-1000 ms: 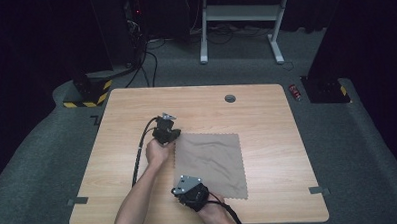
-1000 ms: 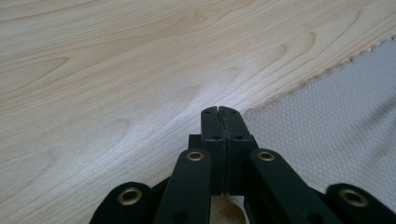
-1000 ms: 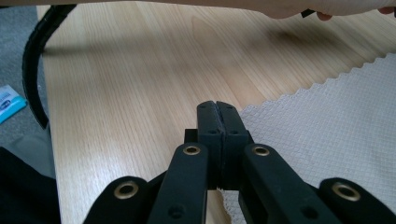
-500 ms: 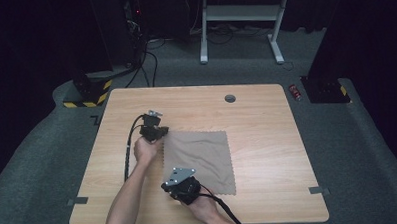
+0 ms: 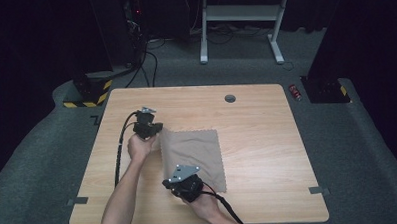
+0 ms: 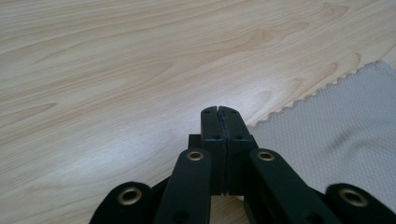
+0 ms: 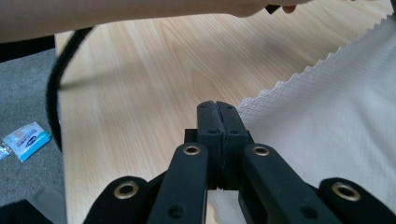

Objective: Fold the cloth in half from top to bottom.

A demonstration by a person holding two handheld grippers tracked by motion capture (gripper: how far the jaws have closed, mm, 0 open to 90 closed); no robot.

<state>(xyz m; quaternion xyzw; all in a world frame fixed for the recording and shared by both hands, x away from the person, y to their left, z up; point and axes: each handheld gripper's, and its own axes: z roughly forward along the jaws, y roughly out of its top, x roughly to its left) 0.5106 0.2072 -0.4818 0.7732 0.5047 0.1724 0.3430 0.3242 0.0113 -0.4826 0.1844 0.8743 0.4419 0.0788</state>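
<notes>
High view: the brown cloth (image 5: 195,154) has shifted toward the table's left since the earlier frames, and its left edge now rises in a low fold between the two grippers. The left gripper (image 5: 149,127) has drawn leftward and sits at the cloth's far left corner; the right gripper (image 5: 181,181) is at the near left corner, close to the table's (image 5: 267,139) front edge. Left gripper view: jaws clenched together, pads meeting, the cloth's (image 6: 336,135) zigzag edge running in under them; whether fabric is pinched cannot be told. Right gripper view: jaws likewise clenched, with the cloth's (image 7: 336,121) scalloped edge lying against them. A small blue-and-white packet (image 7: 25,138) lies on the grey floor, its print too small to read.
</notes>
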